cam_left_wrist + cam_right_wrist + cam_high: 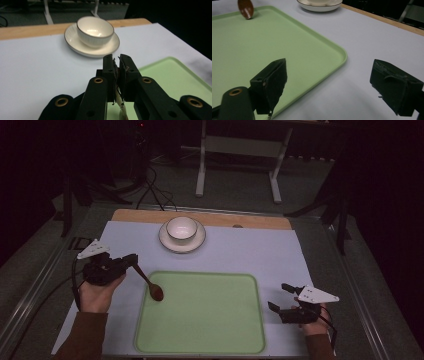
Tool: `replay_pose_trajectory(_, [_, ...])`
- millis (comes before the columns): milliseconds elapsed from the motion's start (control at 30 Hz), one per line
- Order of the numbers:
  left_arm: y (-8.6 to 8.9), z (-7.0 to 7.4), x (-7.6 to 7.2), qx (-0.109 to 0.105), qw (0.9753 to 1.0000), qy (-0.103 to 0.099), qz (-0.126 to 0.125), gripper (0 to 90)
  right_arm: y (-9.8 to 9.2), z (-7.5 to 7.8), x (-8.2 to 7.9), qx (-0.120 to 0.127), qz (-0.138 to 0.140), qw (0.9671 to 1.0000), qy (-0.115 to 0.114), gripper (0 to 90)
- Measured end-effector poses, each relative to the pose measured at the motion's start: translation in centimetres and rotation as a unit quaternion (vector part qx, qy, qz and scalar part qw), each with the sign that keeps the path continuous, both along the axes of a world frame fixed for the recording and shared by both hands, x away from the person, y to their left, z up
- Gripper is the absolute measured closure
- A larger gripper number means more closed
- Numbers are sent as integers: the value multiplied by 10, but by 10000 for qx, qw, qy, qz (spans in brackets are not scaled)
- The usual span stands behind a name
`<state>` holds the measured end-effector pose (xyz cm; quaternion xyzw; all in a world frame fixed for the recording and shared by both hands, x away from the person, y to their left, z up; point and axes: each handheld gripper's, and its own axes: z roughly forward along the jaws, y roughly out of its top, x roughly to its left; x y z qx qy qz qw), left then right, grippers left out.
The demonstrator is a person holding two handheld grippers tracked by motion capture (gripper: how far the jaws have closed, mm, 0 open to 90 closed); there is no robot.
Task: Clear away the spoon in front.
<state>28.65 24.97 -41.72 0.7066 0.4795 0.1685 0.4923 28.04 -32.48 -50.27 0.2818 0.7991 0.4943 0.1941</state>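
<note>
Left gripper (131, 261): sitting at the left of the worktop (250, 250), jaws pressed together, pinching the handle of a wooden spoon (150, 285).
Wooden spoon: slanting down from the jaws, its brown bowl lying over the near-left corner of the green tray (210, 320).
Right gripper (282, 297): resting on the worktop just right of the tray, jaws spread wide, holding nothing.
Green tray: lying flat at the front centre of the worktop.
Bowl (181, 228): sitting upright on a saucer (170, 242) beyond the tray, well apart from both grippers.
</note>
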Motion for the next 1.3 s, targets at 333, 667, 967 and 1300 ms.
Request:
replay_pose_trajectory(333, [-2, -19, 14, 80, 9988, 442, -179, 826, 1, 0, 0, -23, 2, 10000, 32, 140])
replay_pose_trajectory(667, [-10, -49, 43, -96, 9975, 666, -218, 806, 0, -1, 1, -37, 15, 10000, 34, 140])
replay_pose_trajectory(967, [-13, -72, 48, -187, 9975, 550, -398, 798, 1, -1, 1, -42, 33, 10000, 35, 140])
replay_pose_trajectory(1300, [-26, -84, 50, 50, 9971, 344, -680, 796, 2, -1, 2, -58, 55, 9999, 67, 140])
